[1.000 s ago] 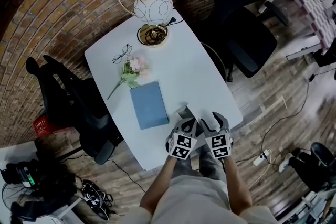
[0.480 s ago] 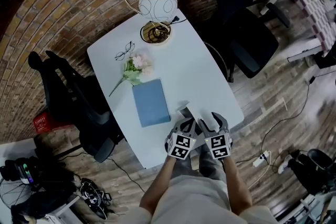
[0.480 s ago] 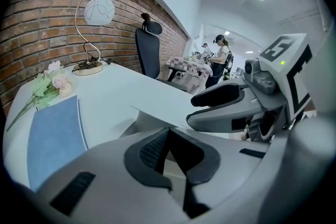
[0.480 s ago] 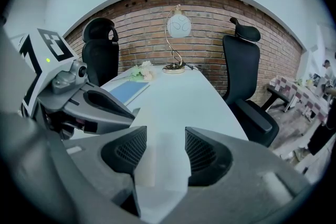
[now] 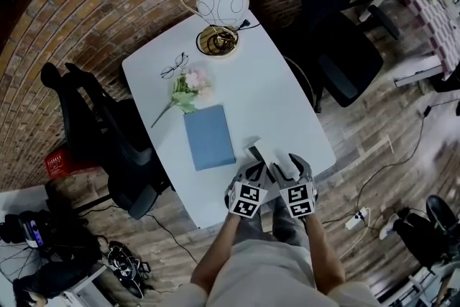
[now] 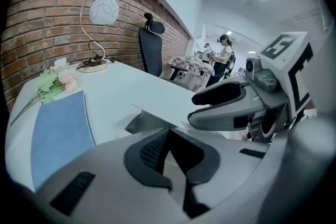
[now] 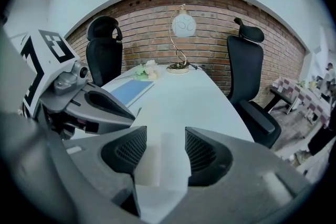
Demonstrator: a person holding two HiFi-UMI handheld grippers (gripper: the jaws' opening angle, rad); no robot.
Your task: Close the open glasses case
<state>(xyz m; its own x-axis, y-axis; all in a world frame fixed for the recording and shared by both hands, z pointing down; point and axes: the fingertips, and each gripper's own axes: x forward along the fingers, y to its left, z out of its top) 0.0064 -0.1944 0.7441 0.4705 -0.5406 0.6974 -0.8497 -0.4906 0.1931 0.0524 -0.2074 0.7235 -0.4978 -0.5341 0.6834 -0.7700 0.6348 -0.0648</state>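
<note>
The white glasses case [image 5: 263, 152] lies near the table's front edge with its flat lid raised. Both grippers meet at it side by side. My left gripper [image 5: 257, 170] comes in from the left. In the left gripper view its jaws [image 6: 169, 157] are drawn almost together on a thin white edge of the case [image 6: 157, 115]. My right gripper [image 5: 287, 167] sits just to the right. In the right gripper view the white case [image 7: 157, 168] fills the space between the two pads of that gripper [image 7: 165, 150]. The case's inside is hidden.
A blue book [image 5: 209, 137] lies just left of the case. Farther back are a flower sprig [image 5: 184, 91], a pair of glasses [image 5: 174, 66] and a globe lamp [image 5: 222, 5]. Black office chairs [image 5: 343, 57] stand at both sides of the white table [image 5: 280, 93].
Both grippers and the case stay where they were. Only the head view has drifted slightly, so the table sits a little more to the right in the picture.
</note>
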